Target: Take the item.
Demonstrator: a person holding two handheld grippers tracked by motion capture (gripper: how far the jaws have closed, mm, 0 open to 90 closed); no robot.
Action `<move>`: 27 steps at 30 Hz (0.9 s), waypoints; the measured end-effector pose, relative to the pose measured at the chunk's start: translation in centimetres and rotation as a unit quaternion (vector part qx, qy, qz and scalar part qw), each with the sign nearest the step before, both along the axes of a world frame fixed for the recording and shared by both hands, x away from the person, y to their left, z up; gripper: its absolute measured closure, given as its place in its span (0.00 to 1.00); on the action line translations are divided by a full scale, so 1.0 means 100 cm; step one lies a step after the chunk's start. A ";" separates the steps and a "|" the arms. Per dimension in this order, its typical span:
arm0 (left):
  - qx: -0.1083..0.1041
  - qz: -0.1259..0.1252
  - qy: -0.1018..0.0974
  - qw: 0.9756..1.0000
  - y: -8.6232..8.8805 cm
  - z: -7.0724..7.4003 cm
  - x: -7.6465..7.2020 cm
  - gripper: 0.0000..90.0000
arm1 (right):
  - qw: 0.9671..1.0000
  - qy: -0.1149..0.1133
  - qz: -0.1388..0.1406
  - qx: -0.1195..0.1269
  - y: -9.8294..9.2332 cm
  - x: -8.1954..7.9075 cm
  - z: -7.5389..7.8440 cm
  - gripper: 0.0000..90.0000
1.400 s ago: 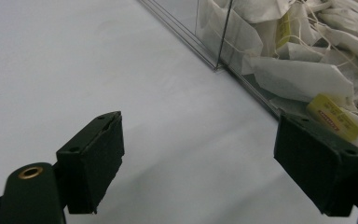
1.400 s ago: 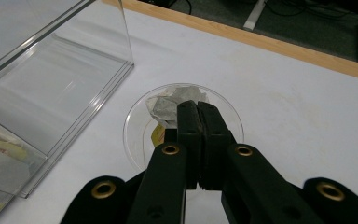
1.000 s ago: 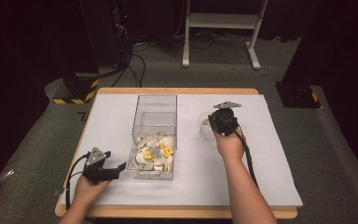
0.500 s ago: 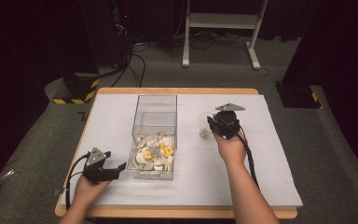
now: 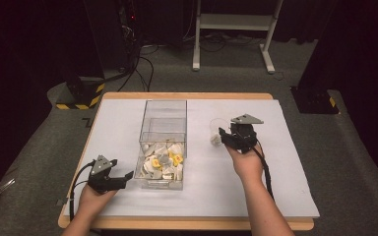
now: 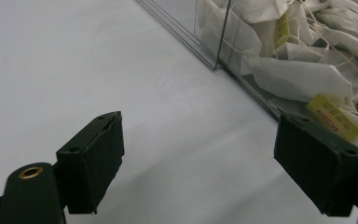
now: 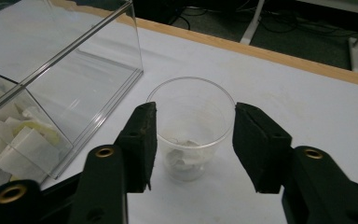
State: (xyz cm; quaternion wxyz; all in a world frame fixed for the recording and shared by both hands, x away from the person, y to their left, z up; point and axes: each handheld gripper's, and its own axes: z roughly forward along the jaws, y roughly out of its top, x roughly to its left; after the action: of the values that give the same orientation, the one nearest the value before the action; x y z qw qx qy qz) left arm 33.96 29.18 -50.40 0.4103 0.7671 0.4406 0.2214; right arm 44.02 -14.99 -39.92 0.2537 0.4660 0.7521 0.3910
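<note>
- Right gripper (image 7: 193,140): jaws have just been opening and now stand about half apart, flanking the clear plastic cup (image 7: 192,122) without pressing on it; the hand has drawn slightly back toward the person since the earlier frame.
- Tea bag (image 7: 182,156): lies at the bottom of the cup, which stands upright on the surface (image 5: 295,162), just right of the clear box (image 5: 163,132).
- Judgement: this bag looks delivered; more wait in the box's near compartment.
- Left gripper (image 5: 123,178): unmoved beside the box, jaws wide and empty.
</note>
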 end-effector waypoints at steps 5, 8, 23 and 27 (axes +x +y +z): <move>-0.001 0.001 0.001 1.000 0.000 0.000 0.000 0.18 | 1.000 -0.008 -0.001 0.002 -0.001 -0.007 0.000 0.39; -0.002 0.001 0.001 1.000 0.000 0.000 0.000 0.18 | 1.000 -0.012 -0.003 0.001 0.000 -0.010 -0.001 0.29; -0.002 0.001 0.001 1.000 0.000 0.000 0.000 0.18 | 1.000 -0.016 0.003 0.010 -0.001 -0.033 -0.010 0.15; -0.002 0.001 0.001 1.000 0.000 0.000 0.000 0.18 | 1.000 -0.014 0.004 0.009 -0.004 -0.040 -0.017 0.15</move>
State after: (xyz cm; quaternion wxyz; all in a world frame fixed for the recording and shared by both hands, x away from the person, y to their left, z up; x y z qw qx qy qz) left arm 33.94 29.16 -50.41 0.4111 0.7662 0.4424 0.2199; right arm 40.07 -15.40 -41.58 0.2583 0.4594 0.7467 0.4058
